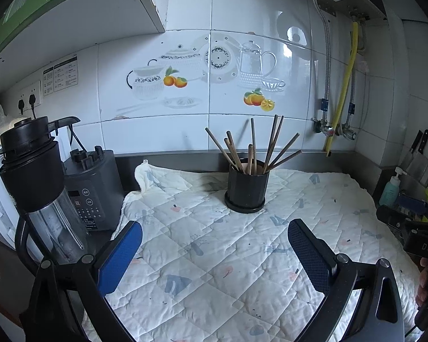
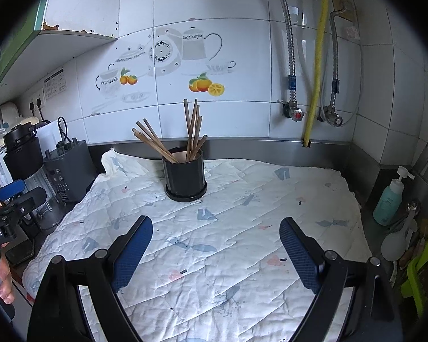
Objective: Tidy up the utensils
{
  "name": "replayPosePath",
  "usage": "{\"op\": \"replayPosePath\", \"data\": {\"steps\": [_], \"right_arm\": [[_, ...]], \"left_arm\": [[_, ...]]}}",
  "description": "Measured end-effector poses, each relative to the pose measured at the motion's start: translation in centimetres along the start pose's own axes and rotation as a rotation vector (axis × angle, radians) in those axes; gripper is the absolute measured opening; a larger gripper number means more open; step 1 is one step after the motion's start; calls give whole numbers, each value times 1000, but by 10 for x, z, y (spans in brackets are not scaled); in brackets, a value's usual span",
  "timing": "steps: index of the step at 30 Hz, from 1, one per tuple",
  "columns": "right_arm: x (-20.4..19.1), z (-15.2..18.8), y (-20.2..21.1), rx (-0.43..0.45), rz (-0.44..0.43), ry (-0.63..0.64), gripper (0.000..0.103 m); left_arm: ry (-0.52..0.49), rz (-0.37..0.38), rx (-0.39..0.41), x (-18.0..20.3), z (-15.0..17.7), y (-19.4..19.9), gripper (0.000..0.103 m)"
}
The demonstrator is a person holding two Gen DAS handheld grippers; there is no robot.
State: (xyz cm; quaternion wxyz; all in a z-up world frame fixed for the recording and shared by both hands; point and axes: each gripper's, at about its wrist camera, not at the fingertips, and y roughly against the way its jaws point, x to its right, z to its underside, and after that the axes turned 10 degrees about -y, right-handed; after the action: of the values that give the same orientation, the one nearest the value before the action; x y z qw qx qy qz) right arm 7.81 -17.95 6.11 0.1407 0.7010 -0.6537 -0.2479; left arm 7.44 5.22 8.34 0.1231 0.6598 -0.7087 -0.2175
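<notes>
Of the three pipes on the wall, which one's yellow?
The middle pipe; the two flanking hoses are braided metal with valves.

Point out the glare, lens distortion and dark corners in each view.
Left wrist view: window glare on the wall tiles, tile lines and cabinet edge bow outward, black vignette mostly at the right edge. Right wrist view: weaker glare on the tiles beside the yellow hose, heavy black vignette in every corner, counter edge bent; chopsticks stay sharp.
</notes>
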Motion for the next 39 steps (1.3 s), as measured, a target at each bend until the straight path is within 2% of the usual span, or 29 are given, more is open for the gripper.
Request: {"op": "replayPosePath", "data": {"steps": [10,39], "right_arm": [[2,0,2,12,-2,-11,99],[3,8,-7,-27,-33,-13,99]], "left_arm": [[1,14,-3,3,0,-1,103],[-38,16,-73,16,11,-20,103]]}}
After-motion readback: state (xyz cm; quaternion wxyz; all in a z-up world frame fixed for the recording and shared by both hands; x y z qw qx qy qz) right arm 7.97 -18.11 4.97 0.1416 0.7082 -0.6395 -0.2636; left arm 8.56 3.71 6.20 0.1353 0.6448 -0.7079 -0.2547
